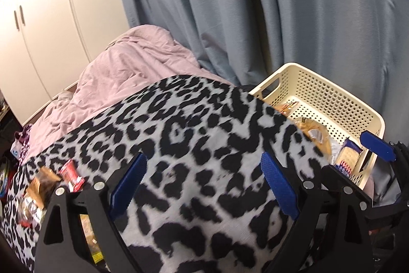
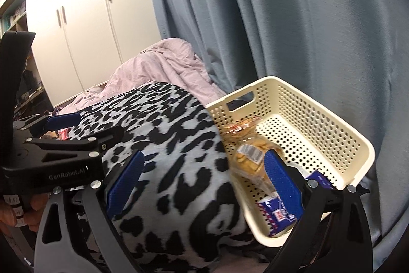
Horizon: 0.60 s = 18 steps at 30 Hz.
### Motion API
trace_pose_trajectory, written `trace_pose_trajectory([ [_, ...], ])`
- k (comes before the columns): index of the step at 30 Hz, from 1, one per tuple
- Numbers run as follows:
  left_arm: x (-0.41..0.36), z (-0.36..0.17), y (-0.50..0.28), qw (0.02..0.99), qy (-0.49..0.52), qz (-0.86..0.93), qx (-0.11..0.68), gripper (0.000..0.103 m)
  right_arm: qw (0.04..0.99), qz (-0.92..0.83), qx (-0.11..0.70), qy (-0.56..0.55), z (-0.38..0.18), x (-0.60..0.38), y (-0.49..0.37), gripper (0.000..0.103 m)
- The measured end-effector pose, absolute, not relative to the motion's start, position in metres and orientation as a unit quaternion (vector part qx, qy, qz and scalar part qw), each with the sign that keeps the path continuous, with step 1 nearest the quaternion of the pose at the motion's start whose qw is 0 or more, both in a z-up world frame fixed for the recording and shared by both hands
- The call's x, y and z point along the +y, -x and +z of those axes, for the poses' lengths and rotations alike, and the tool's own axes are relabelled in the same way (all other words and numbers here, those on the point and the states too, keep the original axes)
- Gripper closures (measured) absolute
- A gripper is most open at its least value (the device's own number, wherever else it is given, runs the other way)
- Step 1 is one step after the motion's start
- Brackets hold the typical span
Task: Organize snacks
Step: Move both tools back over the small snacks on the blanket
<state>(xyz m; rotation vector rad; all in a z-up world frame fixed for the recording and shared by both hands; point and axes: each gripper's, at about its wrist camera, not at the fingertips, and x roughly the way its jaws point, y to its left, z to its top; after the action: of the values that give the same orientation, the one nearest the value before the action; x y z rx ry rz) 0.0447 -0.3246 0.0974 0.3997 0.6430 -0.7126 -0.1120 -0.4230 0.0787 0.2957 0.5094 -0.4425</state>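
Two hand-held grippers with black frames and blue ribbed pads fill the near edge of both views, each with its jaws spread wide and nothing between them. The left hand-held gripper (image 1: 202, 186) hovers over the black-and-white leopard-print blanket (image 1: 194, 134) that covers the bed, and the right hand-held gripper (image 2: 204, 183) hangs over the same blanket with its right pad reaching above the near corner of the cream perforated plastic basket (image 2: 332, 134). On the blanket just left of the left gripper lie loose snacks: a brown-and-gold foil packet (image 1: 38, 183) and, touching it on the right, a small red wrapped snack (image 1: 71, 174). The basket sits tilted on the blanket's right edge and holds a blue-and-white cracker packet (image 2: 278, 214) at its near end, with a clear bag of golden biscuits (image 2: 251, 157) beside it and further in. Beyond the blanket lies a rumpled pale pink duvet (image 1: 133, 60). Behind the bed hangs a grey-blue pleated curtain (image 1: 281, 4), and to the left stands a white wardrobe with slim metal handles (image 1: 38, 17).
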Motion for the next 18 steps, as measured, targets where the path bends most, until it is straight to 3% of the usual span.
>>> trace_pose_trajectory([
  [18,-0.228,0.072,-0.075,0.886,-0.125,-0.263,0.361,0.013,0.934,-0.133,0.294,-0.152,0.069,-0.374,0.075,0.007],
])
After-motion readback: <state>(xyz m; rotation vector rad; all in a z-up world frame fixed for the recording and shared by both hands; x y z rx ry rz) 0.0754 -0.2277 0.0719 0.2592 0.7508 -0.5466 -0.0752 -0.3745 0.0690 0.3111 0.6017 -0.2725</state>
